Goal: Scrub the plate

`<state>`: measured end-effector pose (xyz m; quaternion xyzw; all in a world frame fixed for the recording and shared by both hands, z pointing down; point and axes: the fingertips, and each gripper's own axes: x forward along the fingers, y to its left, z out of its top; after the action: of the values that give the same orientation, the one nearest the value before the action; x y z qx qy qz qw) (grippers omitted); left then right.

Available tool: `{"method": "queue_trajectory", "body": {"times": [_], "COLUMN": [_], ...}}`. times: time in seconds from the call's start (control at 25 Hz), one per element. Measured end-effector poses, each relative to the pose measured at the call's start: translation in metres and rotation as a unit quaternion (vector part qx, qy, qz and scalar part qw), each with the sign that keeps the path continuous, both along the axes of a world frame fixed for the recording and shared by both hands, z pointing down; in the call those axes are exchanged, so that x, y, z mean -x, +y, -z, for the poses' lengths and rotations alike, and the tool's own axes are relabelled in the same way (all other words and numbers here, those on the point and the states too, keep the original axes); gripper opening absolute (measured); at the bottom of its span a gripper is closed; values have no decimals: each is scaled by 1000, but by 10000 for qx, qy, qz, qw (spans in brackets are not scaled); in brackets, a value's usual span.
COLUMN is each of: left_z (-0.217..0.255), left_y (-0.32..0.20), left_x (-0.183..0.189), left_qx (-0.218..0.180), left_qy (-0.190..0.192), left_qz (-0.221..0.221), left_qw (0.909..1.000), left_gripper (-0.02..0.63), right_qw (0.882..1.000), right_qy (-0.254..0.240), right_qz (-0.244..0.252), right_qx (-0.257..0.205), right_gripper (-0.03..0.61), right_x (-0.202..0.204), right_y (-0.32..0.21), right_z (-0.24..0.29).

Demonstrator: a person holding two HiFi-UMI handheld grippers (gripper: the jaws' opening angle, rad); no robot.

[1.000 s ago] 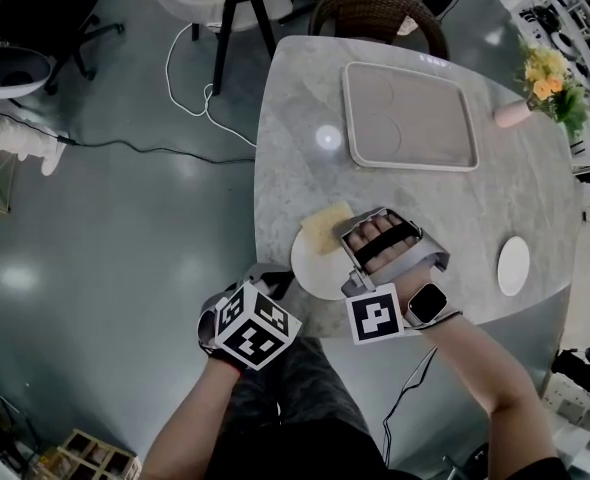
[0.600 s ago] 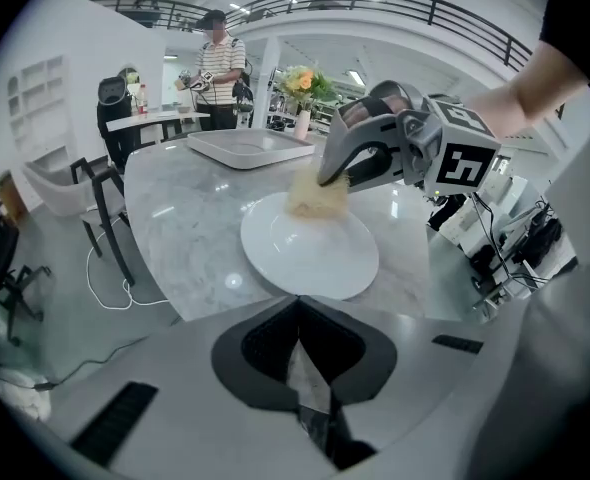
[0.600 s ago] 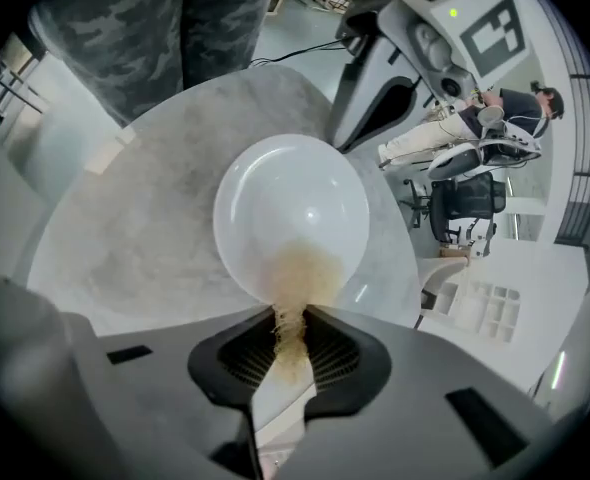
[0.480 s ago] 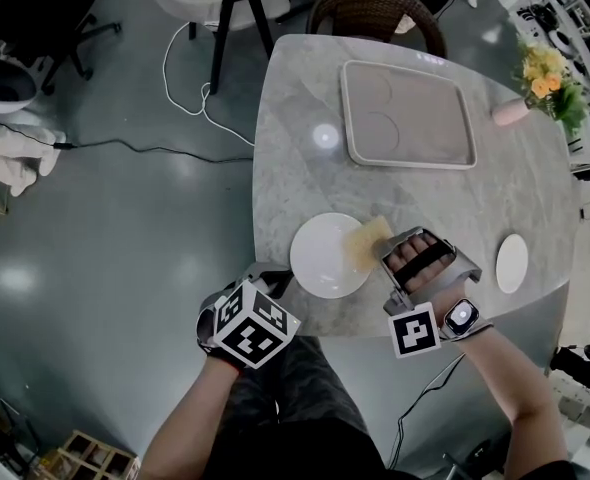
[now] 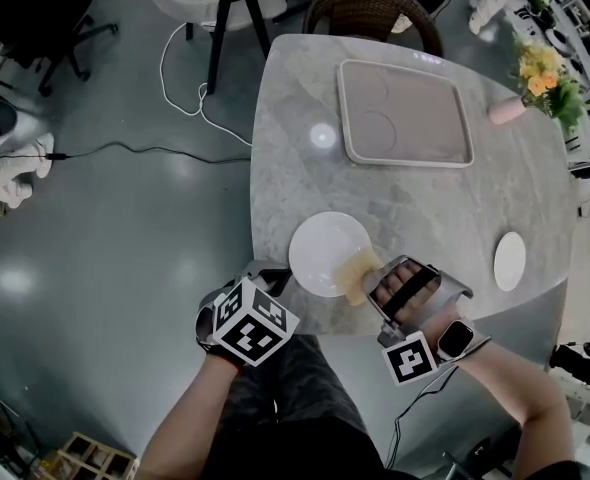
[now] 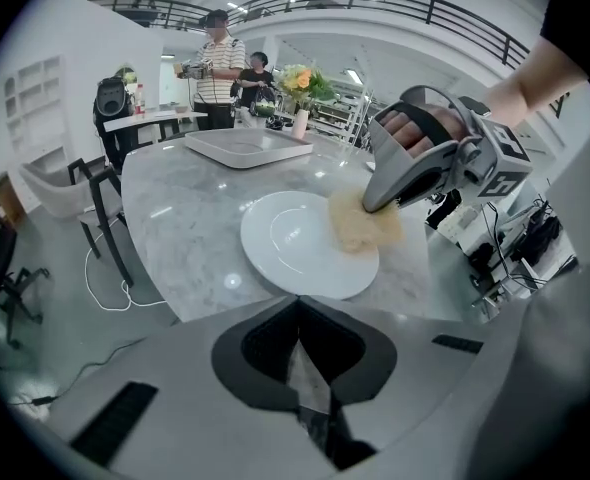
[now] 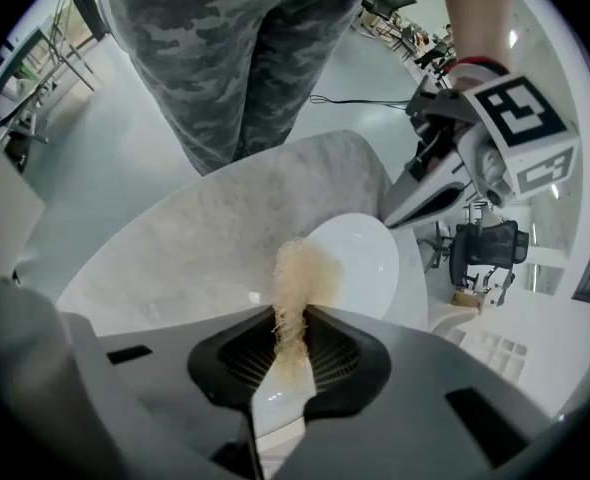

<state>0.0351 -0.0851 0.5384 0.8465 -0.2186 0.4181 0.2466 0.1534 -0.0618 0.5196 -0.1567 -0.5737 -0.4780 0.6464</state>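
Note:
A white plate (image 5: 325,251) lies near the front edge of the grey marble table (image 5: 295,158). My right gripper (image 5: 367,282) is shut on a yellow fibrous scrub pad (image 5: 358,270), which rests on the plate's near right rim. The right gripper view shows the pad (image 7: 297,276) sticking out between the jaws onto the plate (image 7: 365,258). My left gripper (image 5: 267,282) hovers at the table edge, just left of the plate, apart from it. Its jaws (image 6: 297,308) are shut with nothing in them, and the plate (image 6: 290,248) lies ahead.
A beige tray (image 5: 405,153) sits at the far side of the table. A small white saucer (image 5: 509,261) lies at the right edge. A pink vase (image 5: 508,111) with flowers stands far right. A wicker chair (image 5: 375,8) and a floor cable (image 5: 190,98) lie beyond.
My right gripper has carried the scrub pad from the plate's far side round to the right and back to its near right rim. The plate and my left gripper have stayed put.

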Motion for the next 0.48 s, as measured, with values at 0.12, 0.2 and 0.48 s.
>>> {"method": "queue_trajectory", "body": {"times": [0.12, 0.2, 0.48], "left_z": [0, 0, 0], "left_y": [-1, -1, -1], "left_x": [-1, -2, -3], "left_qx": [-10, -17, -39], "left_qy": [4, 1, -67], "left_qz": [1, -18, -99], "left_qw": [10000, 10000, 9999], "left_gripper": [12, 12, 12], "right_qw": [9997, 9992, 9953], "right_qy": [-77, -136, -250], "right_qz": [241, 380, 922], "right_qx": [56, 51, -126], "right_gripper": [72, 72, 72], "right_x": [15, 25, 58], "right_y": [7, 7, -15], "right_z": [0, 0, 1]}}
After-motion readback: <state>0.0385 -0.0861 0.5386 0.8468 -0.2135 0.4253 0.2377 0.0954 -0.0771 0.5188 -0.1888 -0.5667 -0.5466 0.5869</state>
